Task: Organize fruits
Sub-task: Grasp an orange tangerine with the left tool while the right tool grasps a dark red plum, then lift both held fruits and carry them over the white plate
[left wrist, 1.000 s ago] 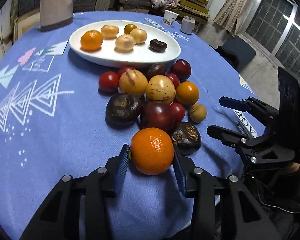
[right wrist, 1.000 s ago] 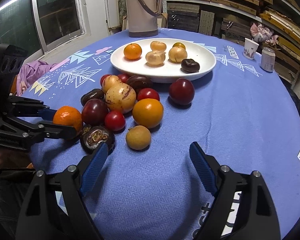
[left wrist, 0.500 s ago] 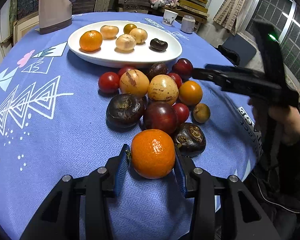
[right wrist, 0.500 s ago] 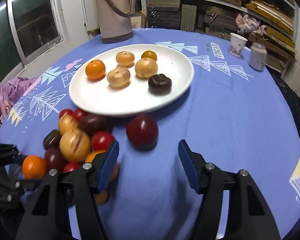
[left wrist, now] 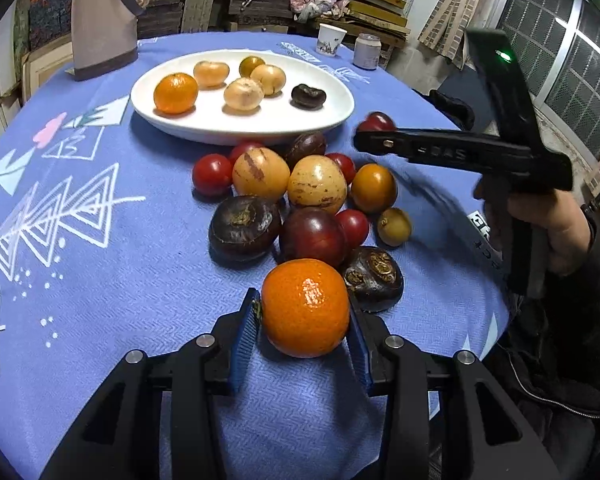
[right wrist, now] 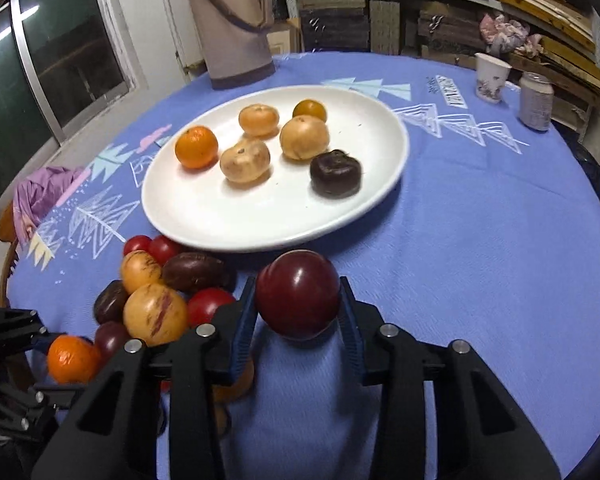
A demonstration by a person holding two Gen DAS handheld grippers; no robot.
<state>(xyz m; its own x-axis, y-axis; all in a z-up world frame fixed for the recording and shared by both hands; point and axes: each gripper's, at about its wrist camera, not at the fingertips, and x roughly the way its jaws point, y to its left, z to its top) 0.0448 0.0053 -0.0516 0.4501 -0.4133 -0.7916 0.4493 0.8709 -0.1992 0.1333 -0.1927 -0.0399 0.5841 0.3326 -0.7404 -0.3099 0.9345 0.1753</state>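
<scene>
Fruit for the plate [right wrist: 380,184]: left hand-held gripper [left wrist: 305,322] clamps the orange [left wrist: 305,307] on the surface, while the right hand-held gripper [right wrist: 298,314] is closing, pads against the plum [right wrist: 297,293], just beside the rim.

My left gripper [left wrist: 305,336] brackets a round orange tangerine [left wrist: 305,307] nearest me, and my right gripper's [right wrist: 298,318] closing jaws flank a dark red plum [right wrist: 297,293]. Loose fruits [left wrist: 300,200] cluster between; behind lies a white oval plate [left wrist: 204,126].
</scene>
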